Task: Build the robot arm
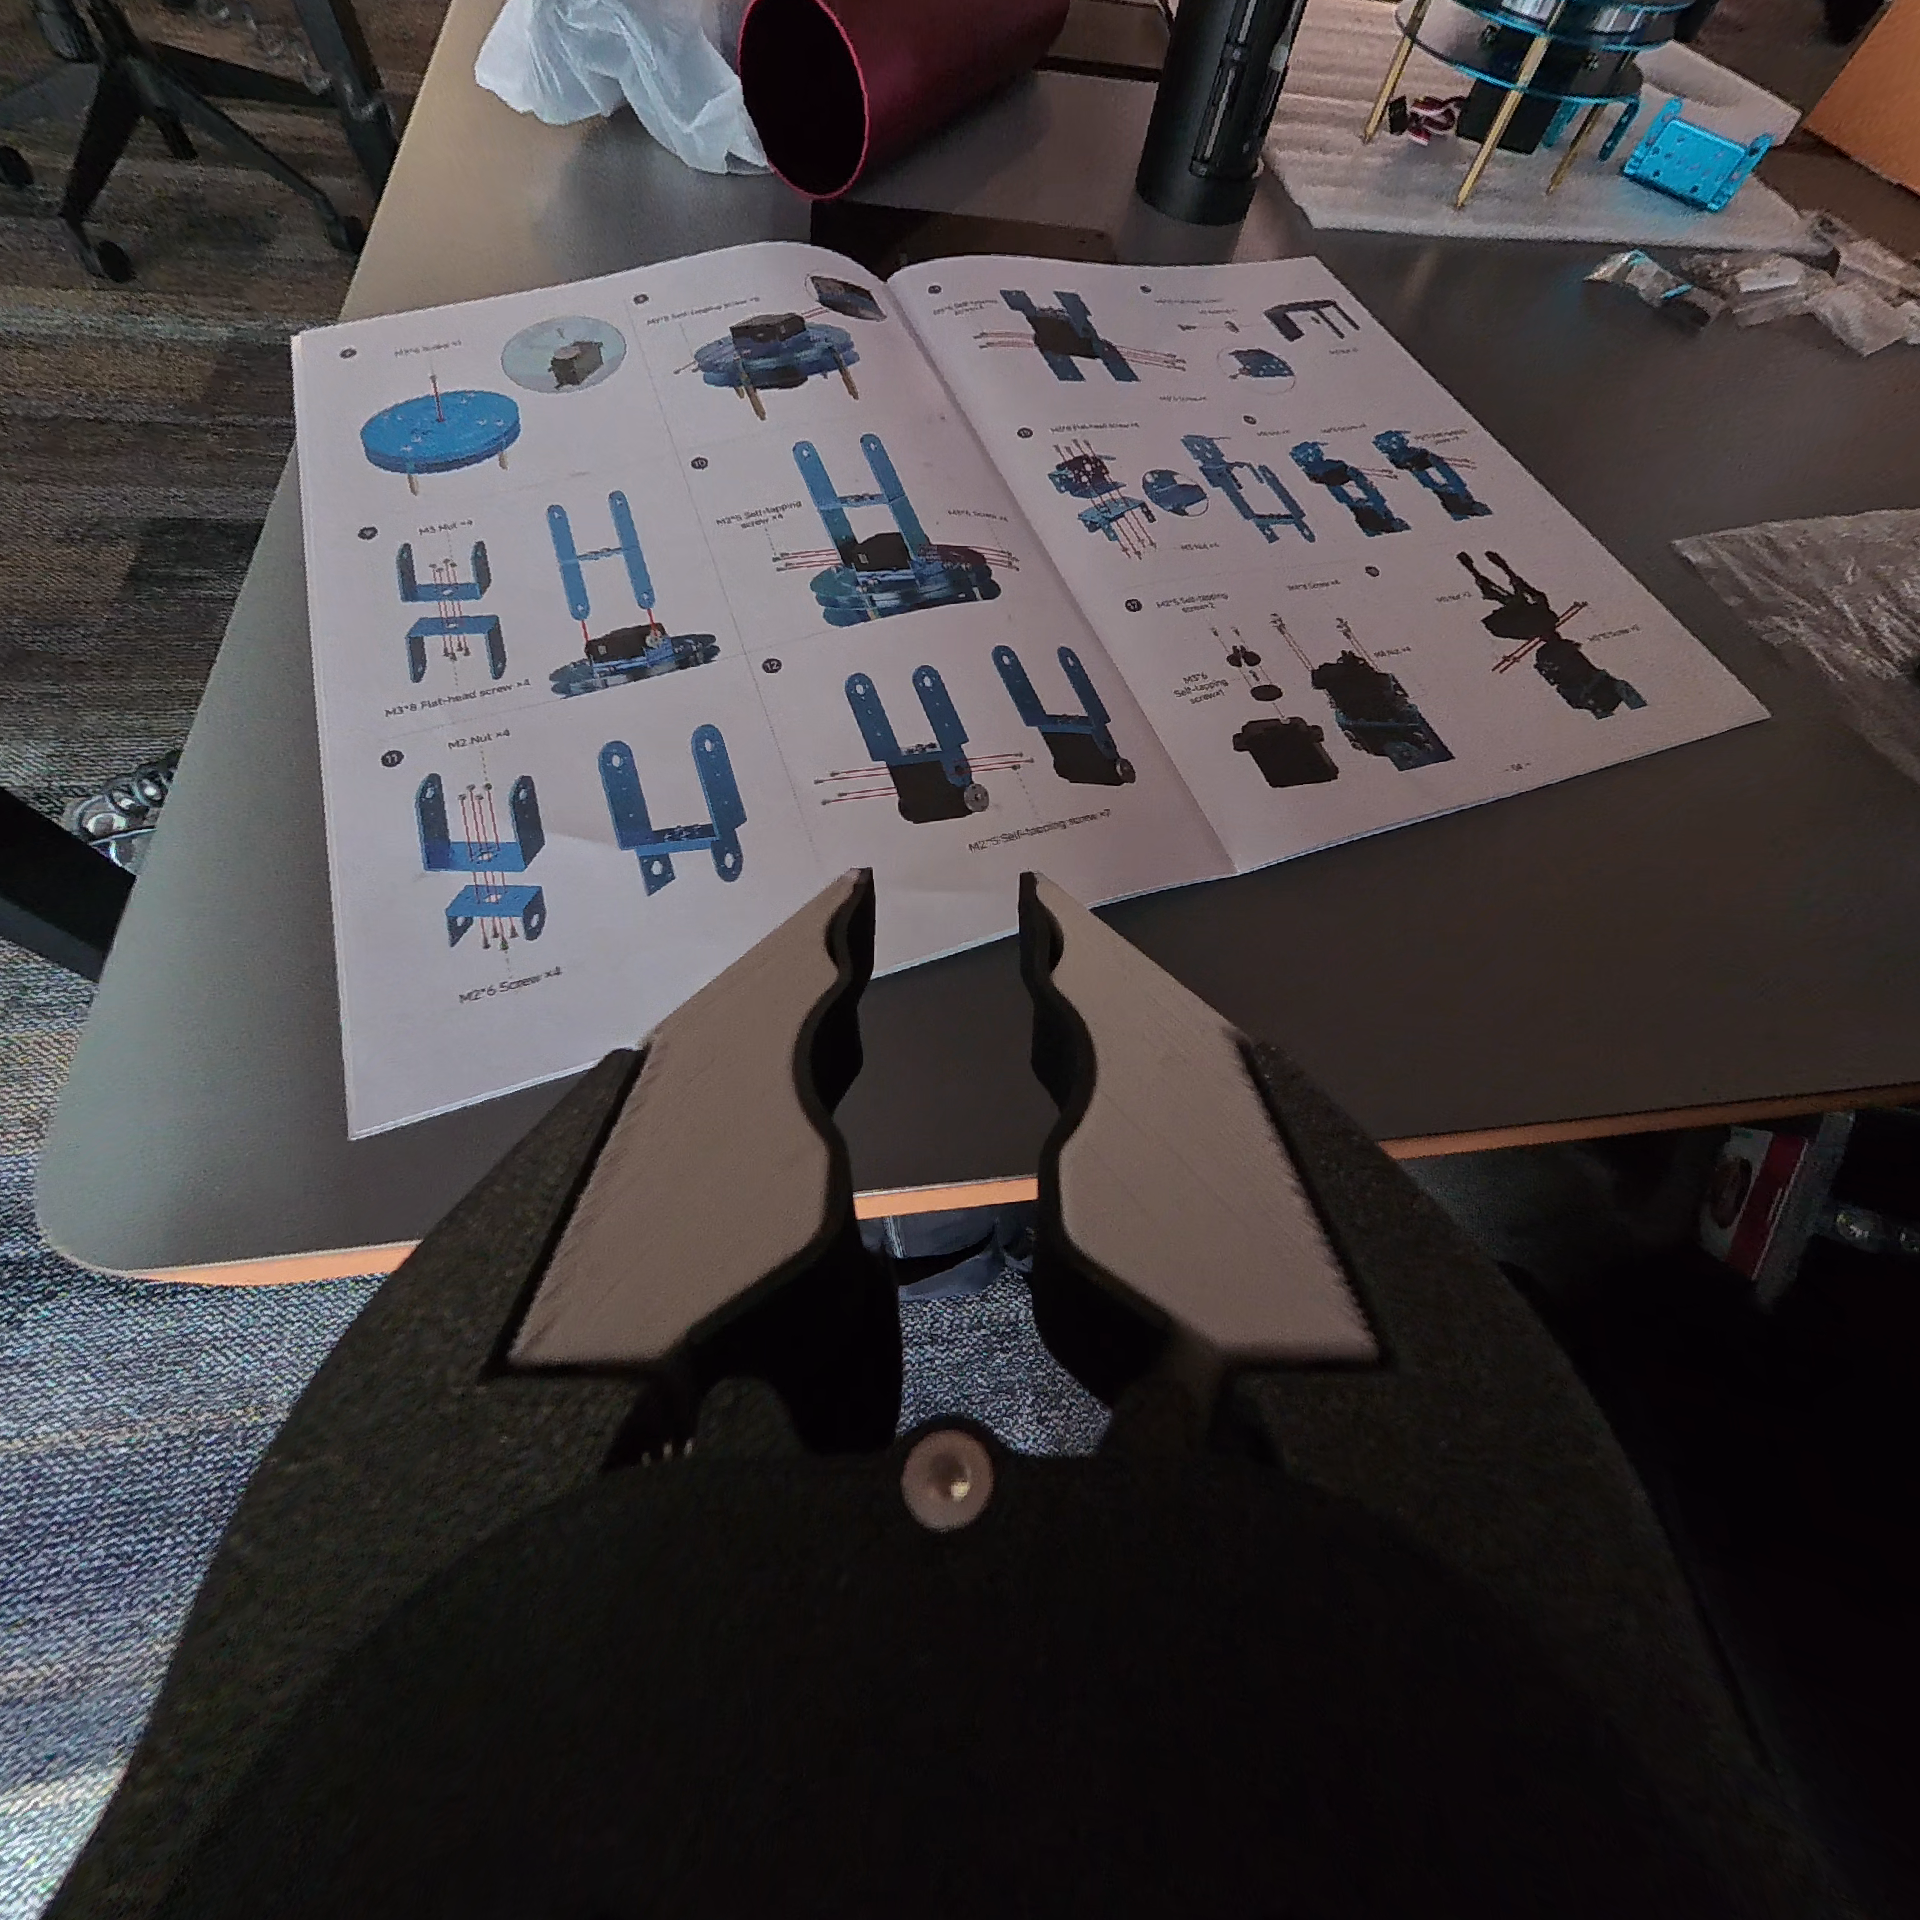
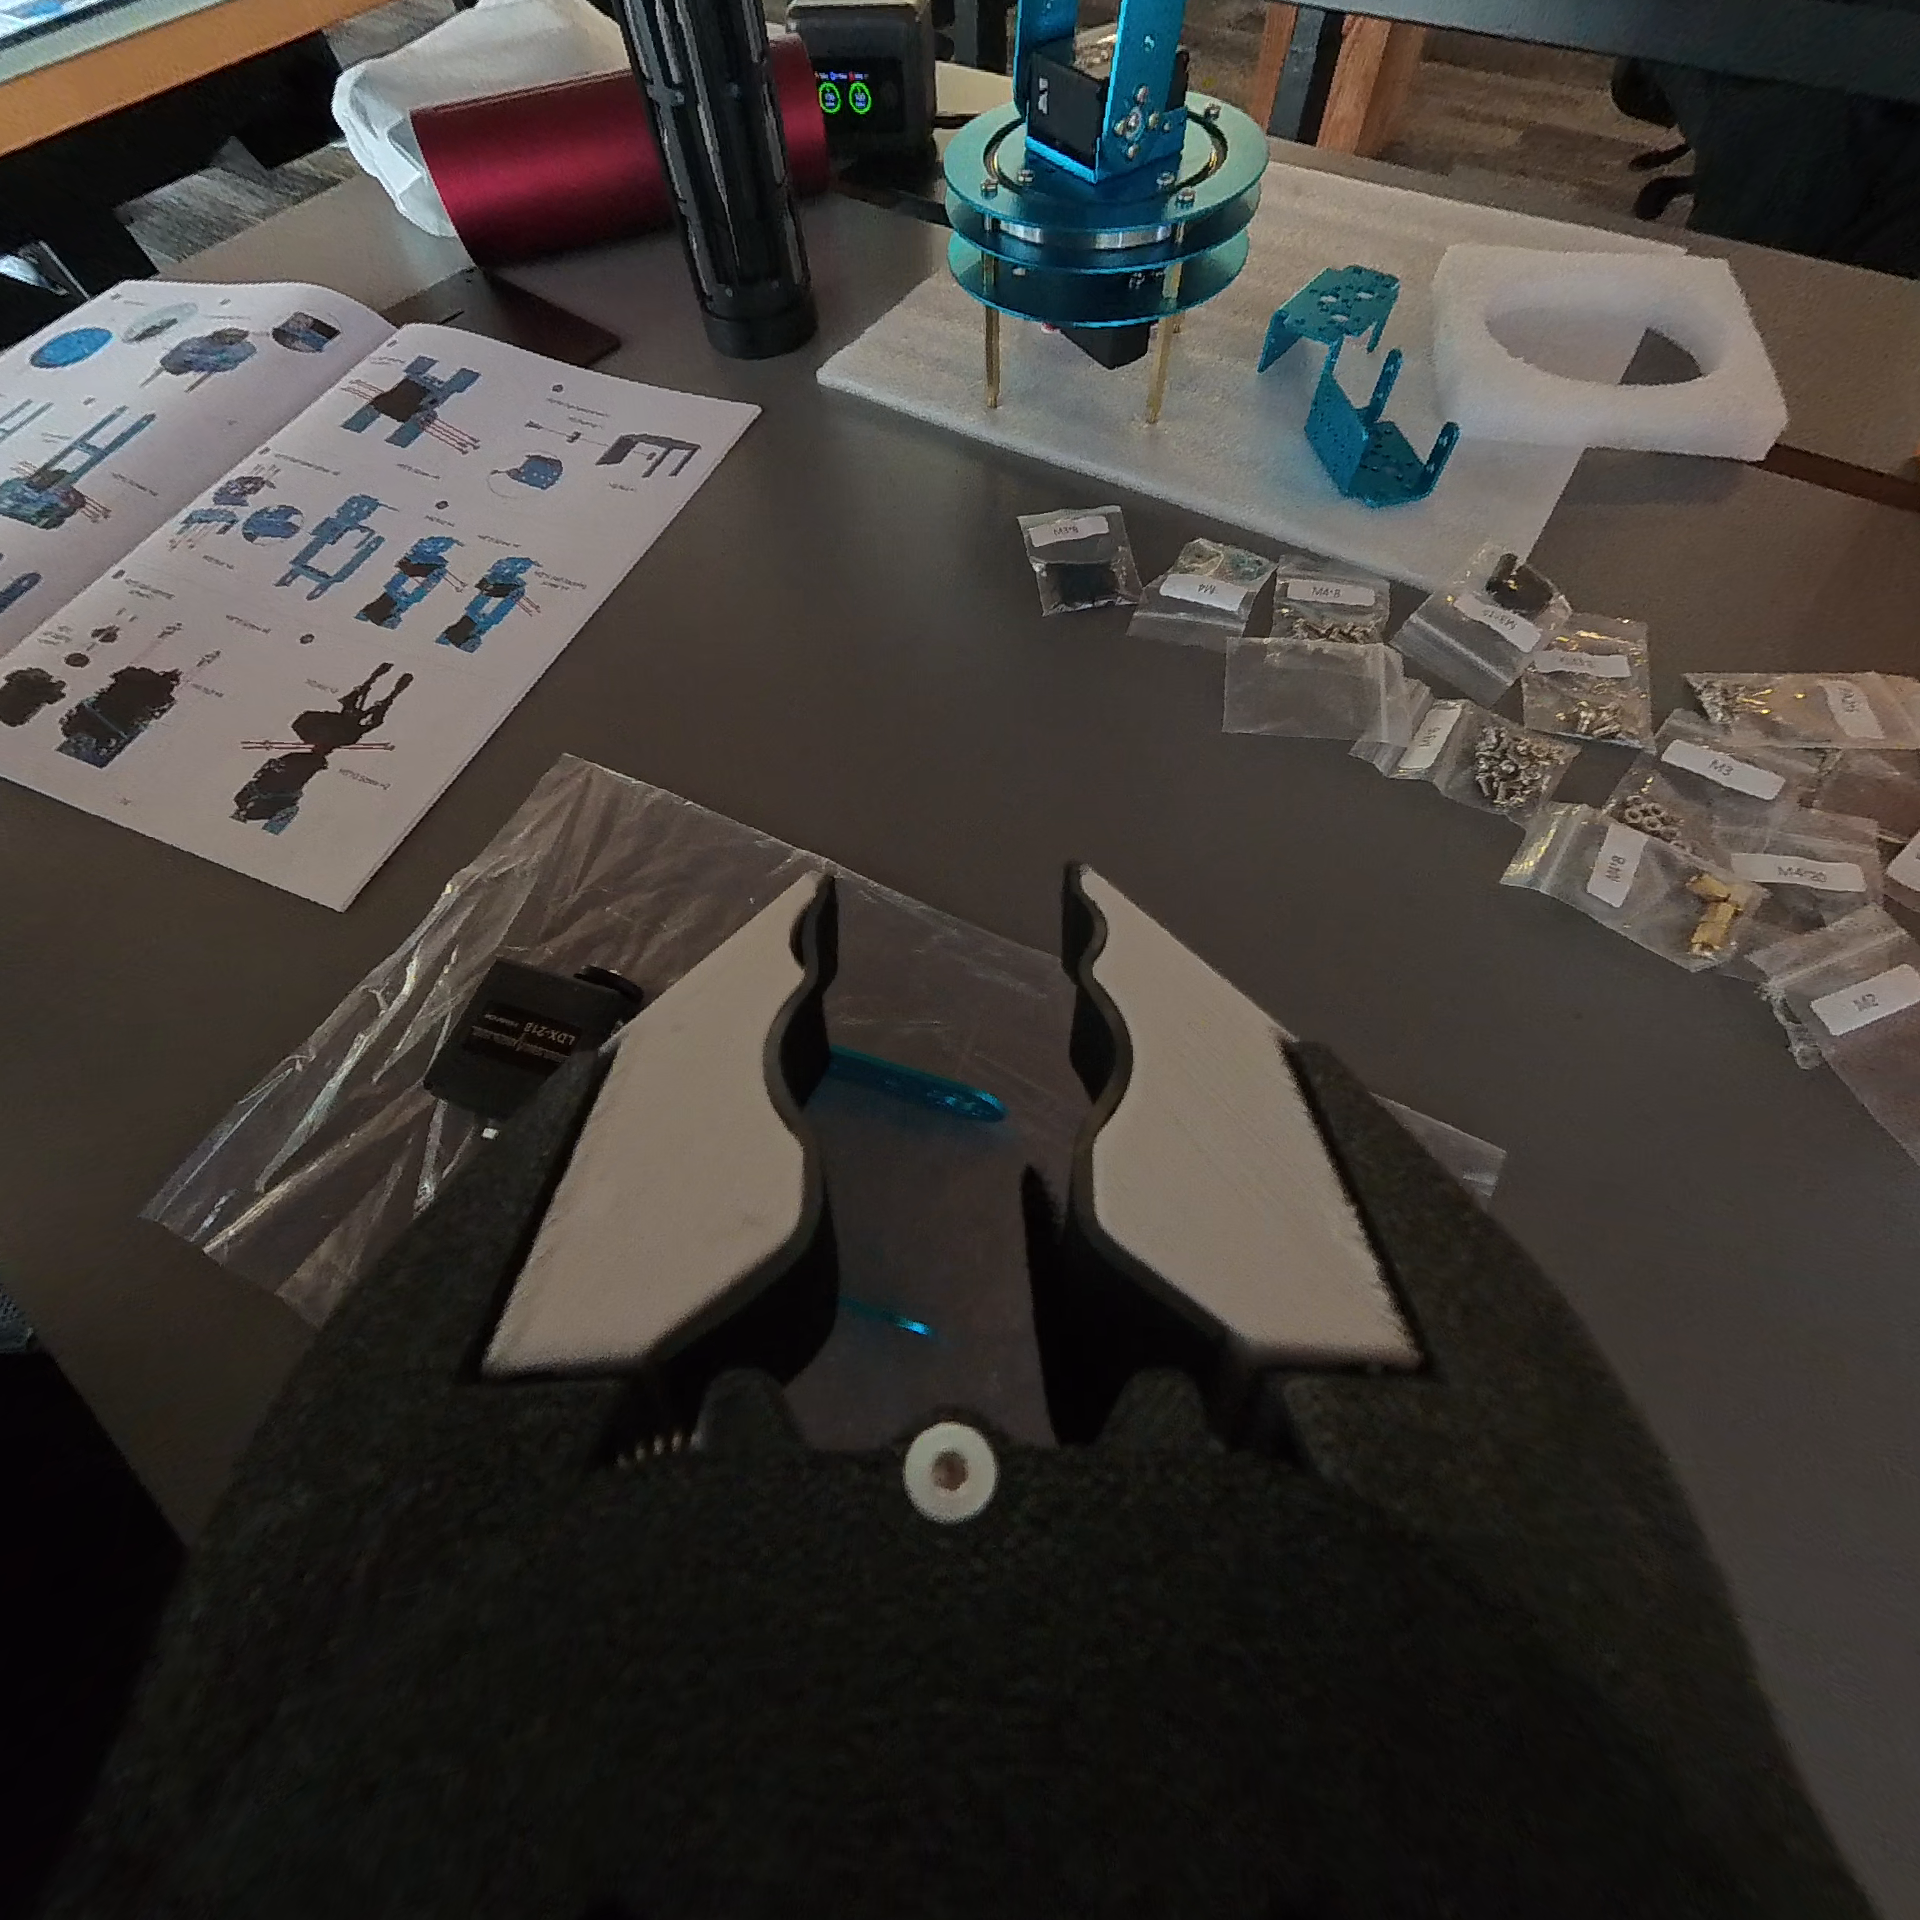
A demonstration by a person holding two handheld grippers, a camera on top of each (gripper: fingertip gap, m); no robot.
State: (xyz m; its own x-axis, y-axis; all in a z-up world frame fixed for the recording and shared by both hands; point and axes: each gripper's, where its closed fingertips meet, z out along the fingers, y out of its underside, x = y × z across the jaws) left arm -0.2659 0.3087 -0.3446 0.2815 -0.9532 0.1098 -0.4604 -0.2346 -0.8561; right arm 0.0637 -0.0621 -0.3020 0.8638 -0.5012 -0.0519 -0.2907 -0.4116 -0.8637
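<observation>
**Both grippers empty above the counter**

The left hand-held gripper (image 1: pixel 945 883) hovers agape over the manual's (image 1: pixel 935 582) near edge. The right hand-held gripper (image 2: pixel 948 878) (jaws likewise spread) hangs over a clear bag (image 2: pixel 416 1039) holding a blue bracket (image 2: pixel 914 1091), beside a black servo (image 2: pixel 520 1029) on the counter (image 2: pixel 883 675).

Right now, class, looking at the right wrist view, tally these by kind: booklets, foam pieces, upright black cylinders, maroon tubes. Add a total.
open booklet: 1
foam pieces, the flat sheet and the block with a hole: 2
upright black cylinder: 1
maroon tube: 1
Total: 5
</observation>
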